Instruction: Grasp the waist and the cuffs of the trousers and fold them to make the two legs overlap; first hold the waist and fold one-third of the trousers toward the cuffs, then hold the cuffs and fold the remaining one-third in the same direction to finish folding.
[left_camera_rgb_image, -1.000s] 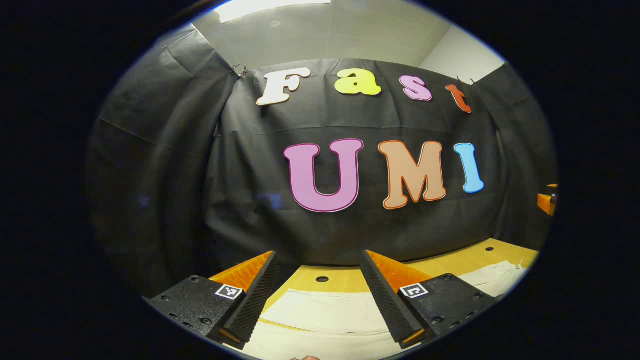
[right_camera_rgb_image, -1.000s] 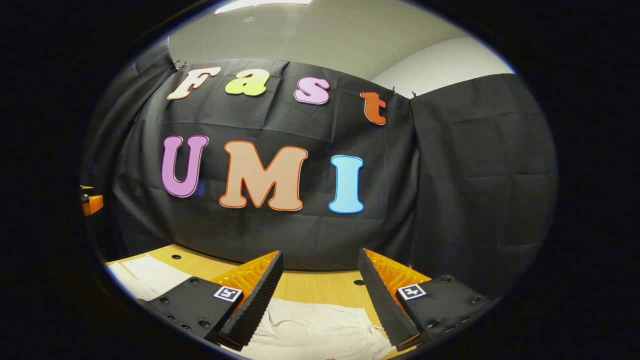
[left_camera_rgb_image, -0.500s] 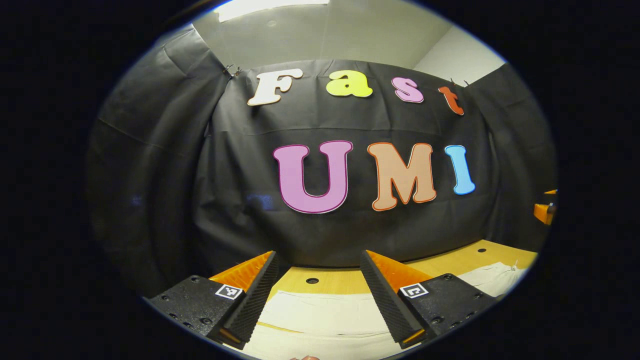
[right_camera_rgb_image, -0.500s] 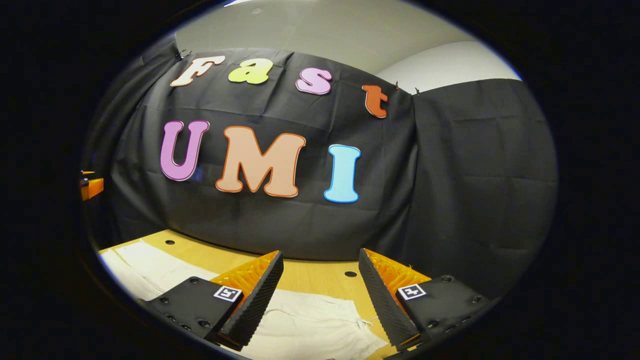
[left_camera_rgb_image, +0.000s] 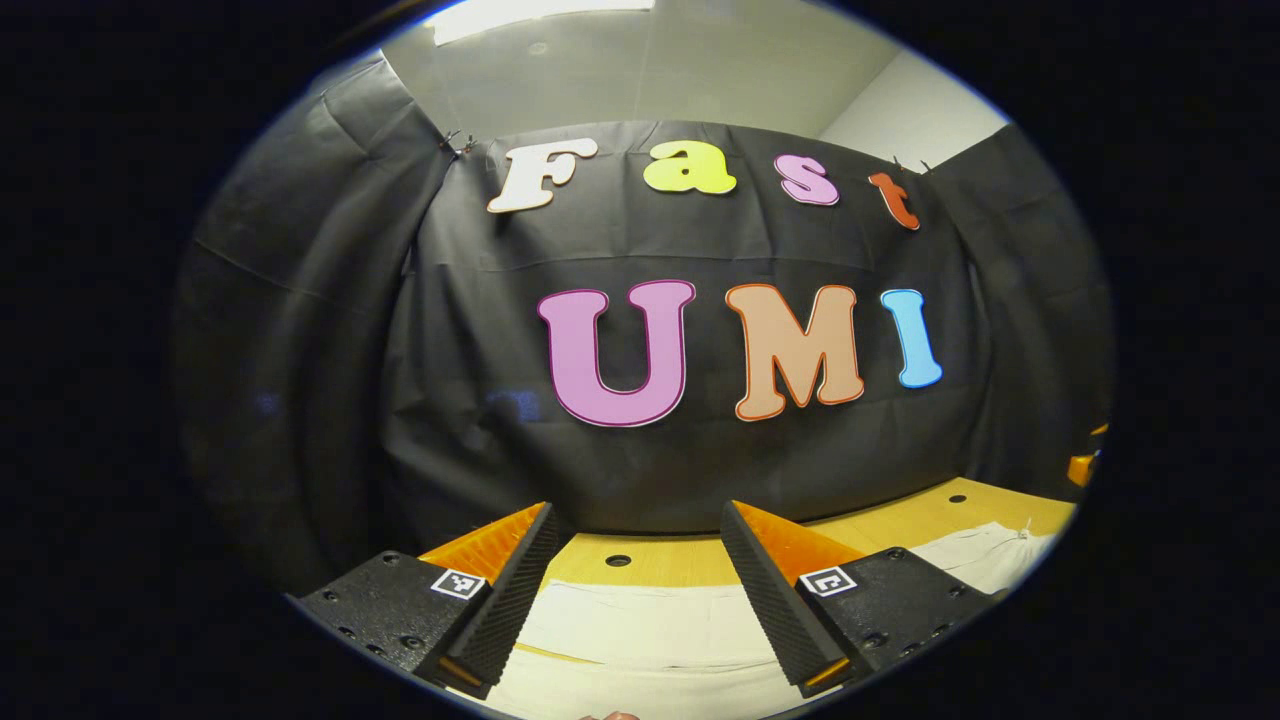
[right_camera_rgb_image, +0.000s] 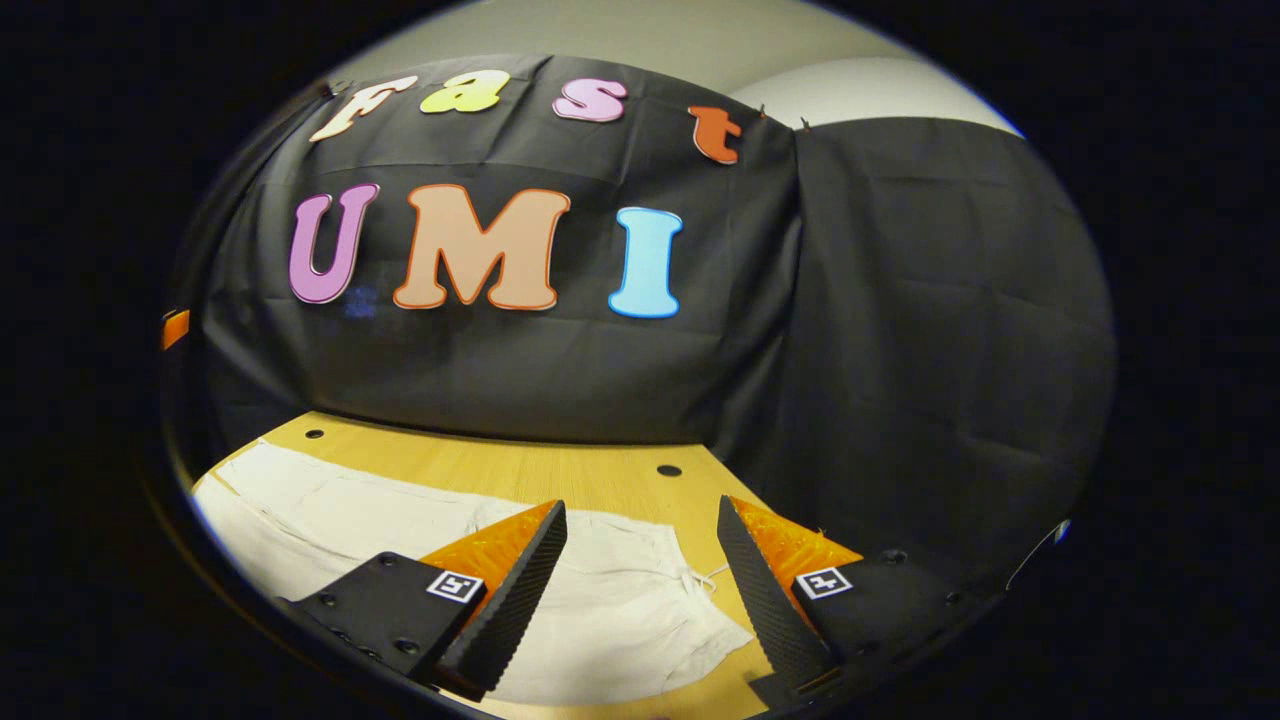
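Fingers: both my grippers, left (left_camera_rgb_image: 640, 585) and right (right_camera_rgb_image: 640, 590), spread wide, holding nothing.
Trousers: pale cream cotton trousers (right_camera_rgb_image: 600, 610) lie flat on the light wooden table (right_camera_rgb_image: 560, 470), unfolded.
Change: my right has tipped downward over the last second, so the drawstring waist now sits between its fingers.
Meaning: I judge the waist grasp is next; left barely moved.

Below me a light wooden table (right_camera_rgb_image: 560, 475) runs up to the black cloth wall, its top dotted with small dark round holes (right_camera_rgb_image: 668, 470). A pair of white trousers (right_camera_rgb_image: 350, 505) lies flat on it, spread lengthwise from the left edge toward the middle, with a thin drawstring (right_camera_rgb_image: 712, 577) trailing off the right-hand end. In the left gripper view I see the same table (left_camera_rgb_image: 690, 562) with the pale trousers (left_camera_rgb_image: 645, 625) lying across it.
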